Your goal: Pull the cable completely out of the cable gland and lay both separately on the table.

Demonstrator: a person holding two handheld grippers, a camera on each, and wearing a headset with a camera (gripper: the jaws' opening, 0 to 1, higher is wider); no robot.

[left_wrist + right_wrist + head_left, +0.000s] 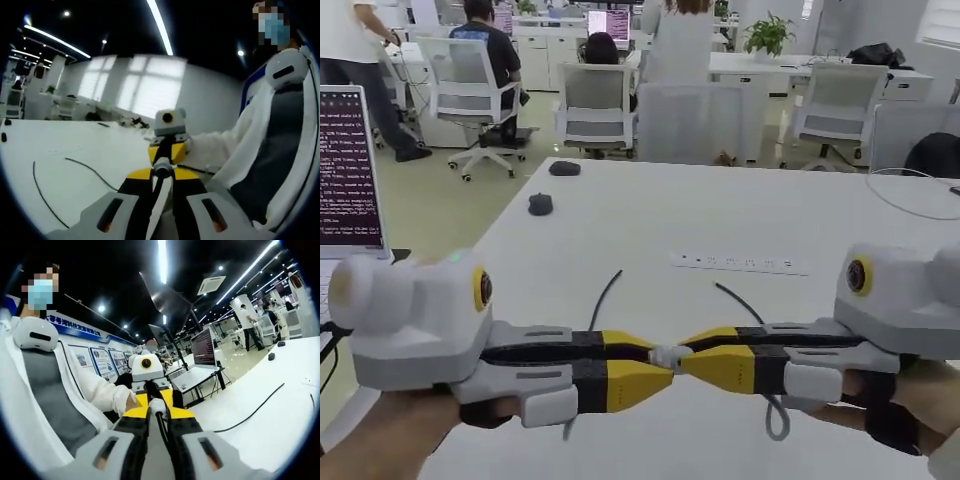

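two grippers meet tip to tip over the counter (pixel 720 220) in the head view. my left gripper (pixel 655 362) comes in from the left and my right gripper (pixel 695 360) from the right, with the small pale cable gland (pixel 670 356) caught between their yellow tips, held above the counter. the black cable (pixel 603 297) trails on the counter behind them, and a loop of it hangs under the right gripper. a power strip (pixel 740 264) and a mouse (pixel 540 204) lie farther back, well apart from the work.

in the left gripper view, my left gripper (pixel 162 172) is drawn narrow on the cable gland (pixel 162 167), with the right gripper facing it just beyond. loose runs of cable (pixel 92 172) lie on the counter to the side.

in the right gripper view, my right gripper (pixel 157 412) is closed narrow, with the cable (pixel 161 429) running down between its jaws from the cable gland (pixel 156 406) at their tips. i read it as pinching the cable just behind the gland. a laptop (pixel 202 347) stands beyond.
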